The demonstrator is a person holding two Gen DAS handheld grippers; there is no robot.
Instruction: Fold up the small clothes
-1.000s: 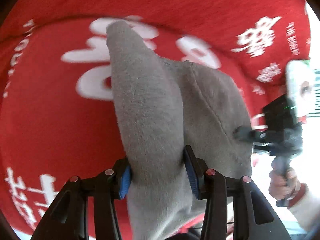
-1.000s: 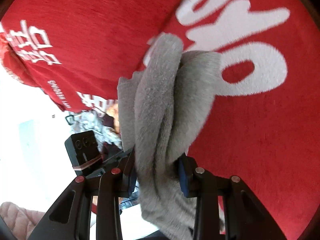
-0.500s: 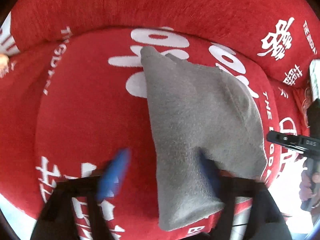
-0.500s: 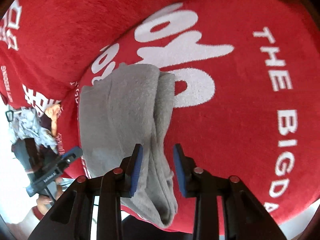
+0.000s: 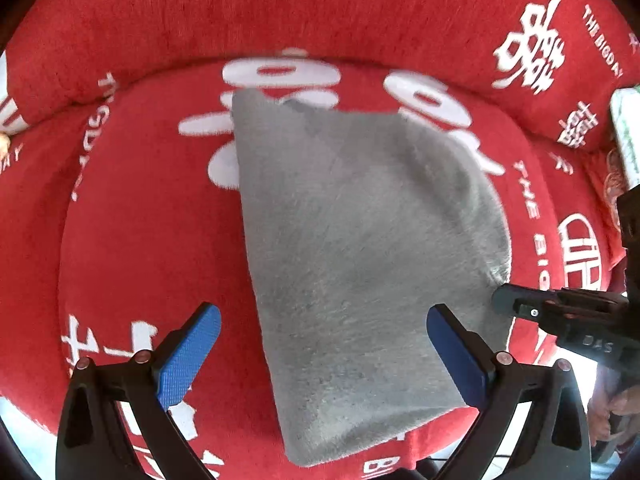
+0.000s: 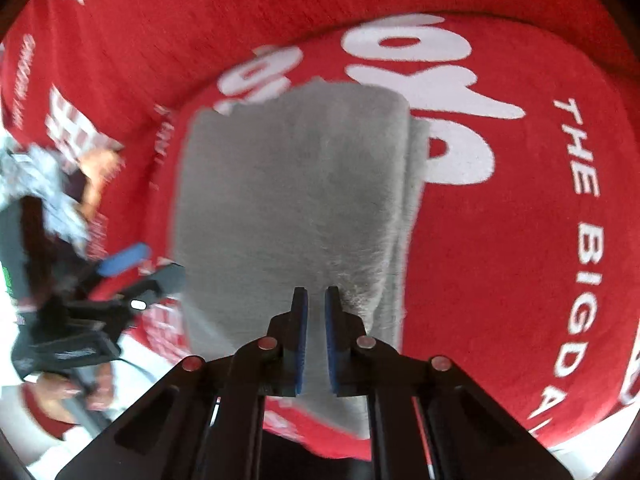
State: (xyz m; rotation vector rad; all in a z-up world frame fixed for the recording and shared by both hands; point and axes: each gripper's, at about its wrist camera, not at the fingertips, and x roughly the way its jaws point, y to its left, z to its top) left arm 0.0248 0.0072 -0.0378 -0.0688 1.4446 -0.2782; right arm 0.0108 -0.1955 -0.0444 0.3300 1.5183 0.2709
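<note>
A grey folded garment (image 5: 360, 240) lies flat on a round red seat cushion (image 5: 140, 220) with white lettering. My left gripper (image 5: 324, 344) hovers over its near end, wide open, blue pads clear of the cloth on both sides. In the left wrist view my right gripper (image 5: 552, 312) reaches in at the garment's right edge. In the right wrist view the same garment (image 6: 288, 200) shows a doubled right edge. My right gripper (image 6: 316, 294) is above its near end, its jaws closing to a thin slit with nothing between them. The left gripper (image 6: 148, 270) shows at the garment's left edge.
A red padded backrest (image 5: 320, 12) with white characters curves behind the cushion (image 6: 520, 240). A white and green object (image 5: 628, 128) stands at the far right. A hand (image 6: 68, 396) holds the left gripper's grip, with blurred clutter (image 6: 40, 176) beyond it.
Both grippers let go of the bunched grey garment, which now lies flat on the cushion. The left jaws spread wide, the right jaws came together, and both pulled up and back.
</note>
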